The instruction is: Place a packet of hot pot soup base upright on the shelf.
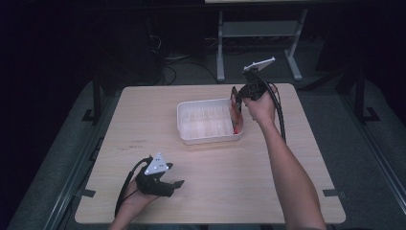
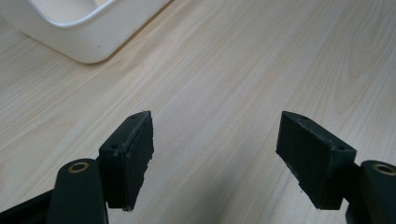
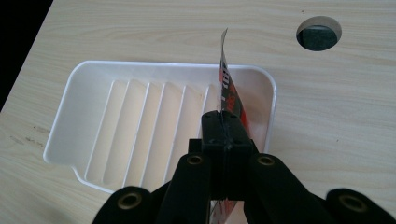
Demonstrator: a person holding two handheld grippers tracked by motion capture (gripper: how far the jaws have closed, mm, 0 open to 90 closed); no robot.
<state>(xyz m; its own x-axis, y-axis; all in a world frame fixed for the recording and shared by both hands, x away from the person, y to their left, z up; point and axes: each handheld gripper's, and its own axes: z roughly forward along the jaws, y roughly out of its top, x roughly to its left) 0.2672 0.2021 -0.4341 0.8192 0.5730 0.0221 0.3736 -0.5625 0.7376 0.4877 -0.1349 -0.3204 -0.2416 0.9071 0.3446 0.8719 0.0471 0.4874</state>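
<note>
I hold the right gripper (image 3: 223,122) with its jaws pressed together on a thin, flat red-and-white packet (image 3: 229,91), pinched on edge so that it stands upright just beyond the fingertips. Directly below and ahead of this claw sits a white ribbed tray (image 3: 65,100) on the pale wooden table (image 3: 336,112); the packet hangs over the tray's end nearest the claw's right jaw, close to the wall there. In the high view the packet (image 1: 235,111) seems to lean at that end wall of the tray (image 1: 189,139) — whether its lower edge already rests on the ribs I cannot tell. My left gripper (image 2: 215,154) waits well apart from the tray, jaws spread wide with nothing between them, bare table beneath, a corner of the tray (image 2: 88,44) ahead and to its left. The risk, as I judge it: the packet is limp and gripped by a narrow strip, so if I let go while it stands upright it may tip over the near wall and land outside — or stay propped on edge. A round cable hole (image 3: 319,33) lies beyond the tray, right of the claw.
</note>
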